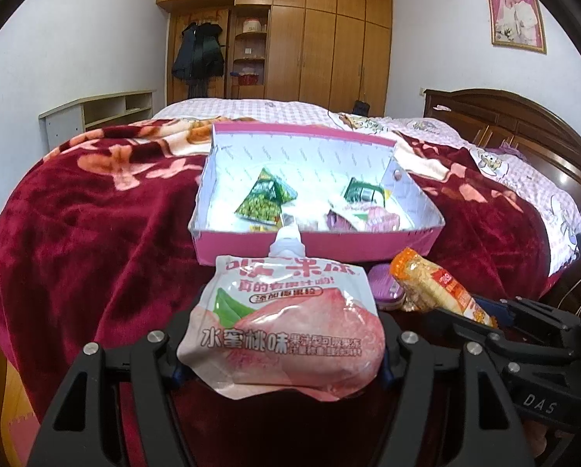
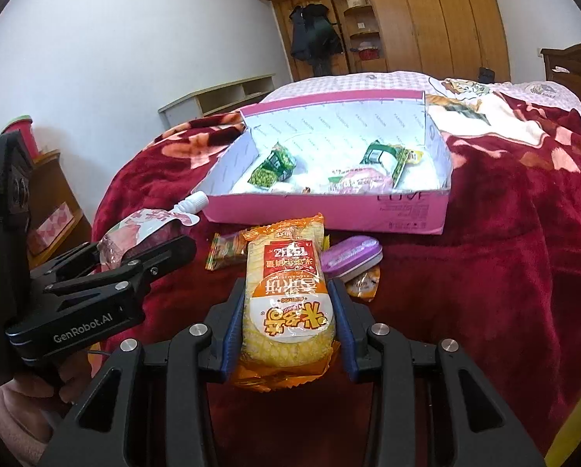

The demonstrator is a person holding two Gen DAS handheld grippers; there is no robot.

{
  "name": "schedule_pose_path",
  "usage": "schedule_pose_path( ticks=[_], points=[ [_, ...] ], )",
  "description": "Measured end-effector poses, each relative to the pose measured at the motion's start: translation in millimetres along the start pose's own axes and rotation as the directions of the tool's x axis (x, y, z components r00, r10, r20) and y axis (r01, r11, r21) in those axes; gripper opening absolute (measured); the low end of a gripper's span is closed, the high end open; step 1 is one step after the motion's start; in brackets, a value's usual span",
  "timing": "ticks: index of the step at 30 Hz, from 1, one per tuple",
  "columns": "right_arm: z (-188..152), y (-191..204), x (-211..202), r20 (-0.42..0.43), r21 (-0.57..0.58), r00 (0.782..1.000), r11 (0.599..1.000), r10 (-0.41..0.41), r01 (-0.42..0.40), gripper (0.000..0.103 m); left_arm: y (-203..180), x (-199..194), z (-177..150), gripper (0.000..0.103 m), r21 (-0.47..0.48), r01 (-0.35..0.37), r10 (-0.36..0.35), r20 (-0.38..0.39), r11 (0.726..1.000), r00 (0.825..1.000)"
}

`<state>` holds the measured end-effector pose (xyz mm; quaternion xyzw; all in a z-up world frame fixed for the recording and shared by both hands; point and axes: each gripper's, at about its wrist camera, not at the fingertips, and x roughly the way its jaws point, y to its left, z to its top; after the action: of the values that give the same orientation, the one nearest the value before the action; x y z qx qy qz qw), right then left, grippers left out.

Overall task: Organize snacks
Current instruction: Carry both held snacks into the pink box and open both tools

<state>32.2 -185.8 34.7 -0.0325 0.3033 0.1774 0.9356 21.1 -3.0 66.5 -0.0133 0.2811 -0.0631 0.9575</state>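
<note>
A bed (image 1: 76,233) under a dark red flowered blanket (image 2: 504,233) carries everything. On it lies an open pink box (image 1: 310,247) with a white lining; several snack packets sit inside, among them a green triangular packet (image 1: 265,198).

The left claw (image 1: 280,350) is pinching a peach jelly pouch (image 1: 286,334) between its two sides. The pouch's white spout (image 1: 288,239) points toward the near wall of the box.

The right claw (image 2: 288,327) is pinching an orange rice-cracker pack (image 2: 286,292), blue pads (image 2: 234,330) pressed on either side of it. The pack's far end reaches out past the fingertips toward the box.

On the blanket just beyond the right claw, between it and the box, lie a purple oval tin (image 2: 350,258), a small striped orange packet (image 2: 224,255) and another small orange wrapper (image 2: 364,286) partly under the tin.
</note>
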Motion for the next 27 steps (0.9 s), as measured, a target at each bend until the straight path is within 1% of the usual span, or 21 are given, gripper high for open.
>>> schedule_pose_path(
  ticks=[10,15,27],
  points=[
    [29,0,2,0.034,-0.031,0.999,0.999,-0.003,0.004,0.041,-2,4,30,0.072,0.021,-0.004,0.003,0.054,1.000,0.999],
    [44,-2,7,0.043,-0.034,0.999,0.999,0.001,0.001,0.041,-3,13,46,0.072,0.027,-0.001,-0.001,0.056,1.000,0.998],
    [88,-16,23,0.066,-0.048,0.996,0.997,-0.052,0.055,0.041,-8,40,89,0.072,0.065,-0.006,0.000,0.088,0.998,0.996]
  ],
)
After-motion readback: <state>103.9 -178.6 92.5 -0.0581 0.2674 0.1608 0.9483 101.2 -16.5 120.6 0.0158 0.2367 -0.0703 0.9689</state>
